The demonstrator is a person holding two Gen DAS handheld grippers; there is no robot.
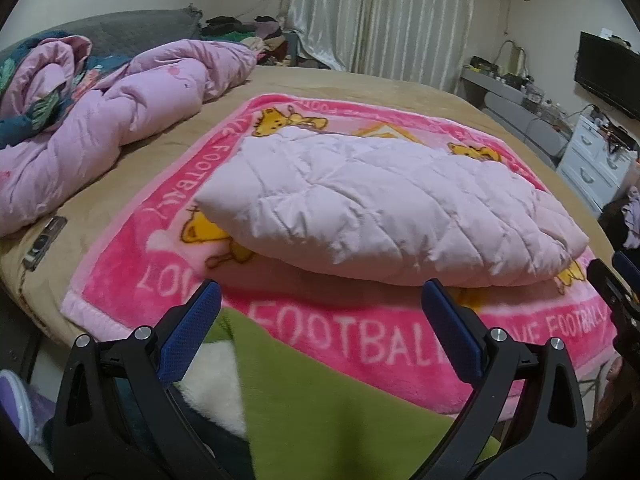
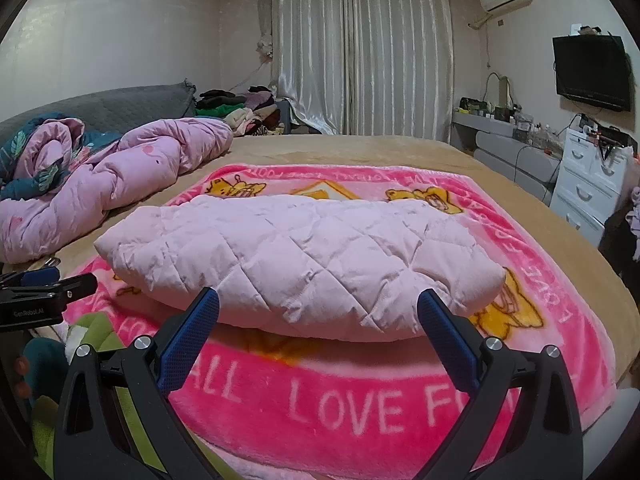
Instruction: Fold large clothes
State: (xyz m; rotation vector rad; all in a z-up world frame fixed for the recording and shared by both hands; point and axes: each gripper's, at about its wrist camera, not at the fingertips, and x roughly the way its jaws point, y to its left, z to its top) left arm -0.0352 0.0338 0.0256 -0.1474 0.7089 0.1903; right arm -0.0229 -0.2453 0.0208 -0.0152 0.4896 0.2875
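A pale pink quilted garment [image 1: 380, 204] [image 2: 296, 256] lies folded into a thick bundle on a bright pink "LOVE FOOTBALL" blanket [image 1: 360, 332] [image 2: 360, 400] spread on the bed. My left gripper [image 1: 322, 292] stands open just short of the bundle's near edge, nothing between its blue pads. My right gripper [image 2: 318, 300] is open too, with its fingertips level with the bundle's front edge and apart from it. The left gripper's black body [image 2: 44, 292] shows at the left edge of the right wrist view; part of the right gripper [image 1: 616, 292] shows at the right edge of the left wrist view.
A crumpled pink duvet [image 1: 100, 120] [image 2: 100, 184] lies on the tan bedsheet [image 1: 132, 184] at the left. A green and white fleece sleeve [image 1: 320, 412] sits under the left gripper. White drawers [image 2: 588, 184] and a wall TV [image 2: 592, 72] stand at the right.
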